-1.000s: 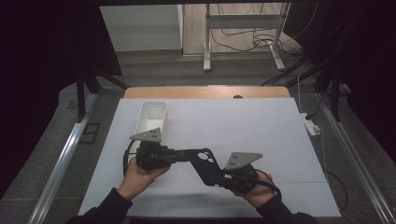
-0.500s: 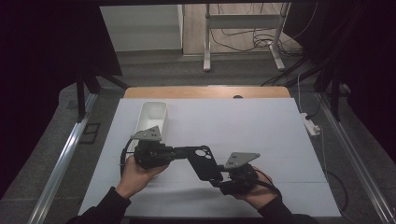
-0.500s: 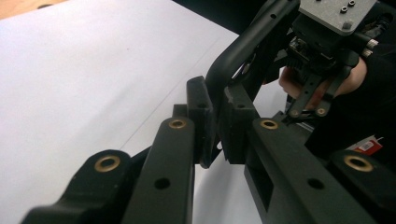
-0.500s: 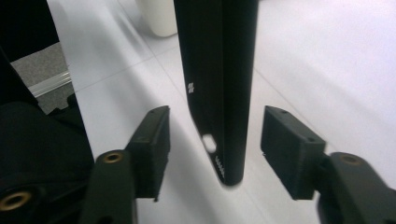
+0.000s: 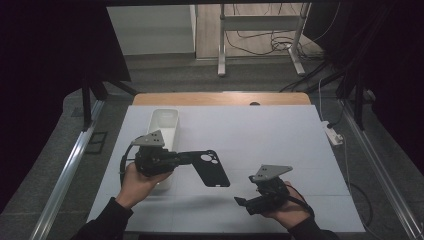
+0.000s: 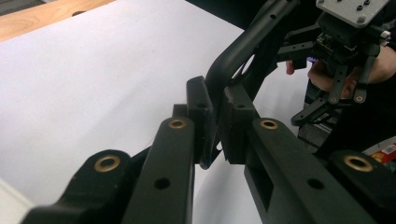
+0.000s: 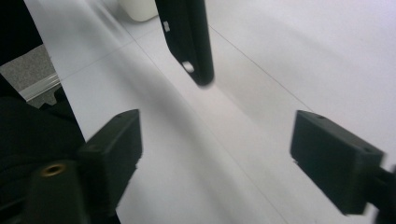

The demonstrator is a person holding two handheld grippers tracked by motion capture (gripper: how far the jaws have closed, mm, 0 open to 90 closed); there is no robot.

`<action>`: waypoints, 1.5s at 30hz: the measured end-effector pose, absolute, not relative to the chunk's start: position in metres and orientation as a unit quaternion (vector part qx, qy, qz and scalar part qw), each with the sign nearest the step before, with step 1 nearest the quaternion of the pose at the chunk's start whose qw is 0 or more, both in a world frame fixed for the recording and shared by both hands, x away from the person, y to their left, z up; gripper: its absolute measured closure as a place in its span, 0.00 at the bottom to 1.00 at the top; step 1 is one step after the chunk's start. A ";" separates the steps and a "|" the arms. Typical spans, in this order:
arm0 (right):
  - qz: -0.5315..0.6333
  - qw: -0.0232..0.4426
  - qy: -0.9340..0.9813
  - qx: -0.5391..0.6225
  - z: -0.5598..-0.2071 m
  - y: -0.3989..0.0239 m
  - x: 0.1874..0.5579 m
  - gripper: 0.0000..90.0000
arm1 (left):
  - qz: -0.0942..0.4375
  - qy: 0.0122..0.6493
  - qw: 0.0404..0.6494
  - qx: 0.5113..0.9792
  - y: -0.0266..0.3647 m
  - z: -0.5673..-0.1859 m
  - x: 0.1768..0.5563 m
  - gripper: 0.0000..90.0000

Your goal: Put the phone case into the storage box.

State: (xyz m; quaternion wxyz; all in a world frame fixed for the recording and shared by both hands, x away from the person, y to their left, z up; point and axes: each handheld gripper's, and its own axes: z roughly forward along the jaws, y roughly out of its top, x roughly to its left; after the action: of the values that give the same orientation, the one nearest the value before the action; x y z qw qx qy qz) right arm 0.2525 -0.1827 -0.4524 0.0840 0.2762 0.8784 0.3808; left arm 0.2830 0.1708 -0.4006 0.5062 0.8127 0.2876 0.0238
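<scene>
A black phone case (image 5: 212, 169) with a round camera cut-out hangs above the white table top. My left gripper (image 5: 187, 159) is shut on its left end. In the left gripper view the pads of the left gripper (image 6: 217, 116) pinch the case's rim (image 6: 238, 51). My right gripper (image 5: 242, 204) sits lower right of the case, apart from it. Its jaws have just been opening and stand wide, with nothing between them. In the right gripper view the right gripper (image 7: 215, 144) faces the case's lower end (image 7: 187, 32), which hangs beyond the jaws.
A white oblong tray (image 5: 165, 125) stands on the table (image 5: 260, 130) behind the left hand and shows again as the tray (image 7: 137, 8) in the right gripper view. A power strip (image 5: 334, 135) lies off the right edge. A wooden strip (image 5: 220, 98) runs along the far edge.
The right gripper has let go of the case's end, opened wide and drawn back toward the near right. The left gripper still holds the case in about the same place.
</scene>
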 end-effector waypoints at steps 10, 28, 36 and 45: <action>0.366 0.100 0.871 0.311 -0.455 -0.212 0.249 0.00 | 0.025 0.299 0.501 0.812 0.193 -0.390 0.285 0.92; 0.368 0.139 0.835 0.384 -0.455 -0.260 0.241 0.00 | 0.051 0.315 0.493 0.809 0.226 -0.363 0.284 0.92; 0.363 0.148 0.827 0.404 -0.456 -0.272 0.238 0.00 | 0.063 0.326 0.488 0.807 0.243 -0.354 0.283 0.92; 0.362 0.149 0.825 0.407 -0.456 -0.272 0.238 0.00 | 0.082 0.341 0.480 0.804 0.265 -0.347 0.279 0.92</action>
State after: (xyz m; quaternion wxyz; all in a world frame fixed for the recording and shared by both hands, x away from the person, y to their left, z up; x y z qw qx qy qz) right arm 0.2378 -0.2720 -0.4560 0.1486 0.4065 0.8255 0.3623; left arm 0.2791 0.2648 -0.3468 0.4797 0.8041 0.3414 0.0819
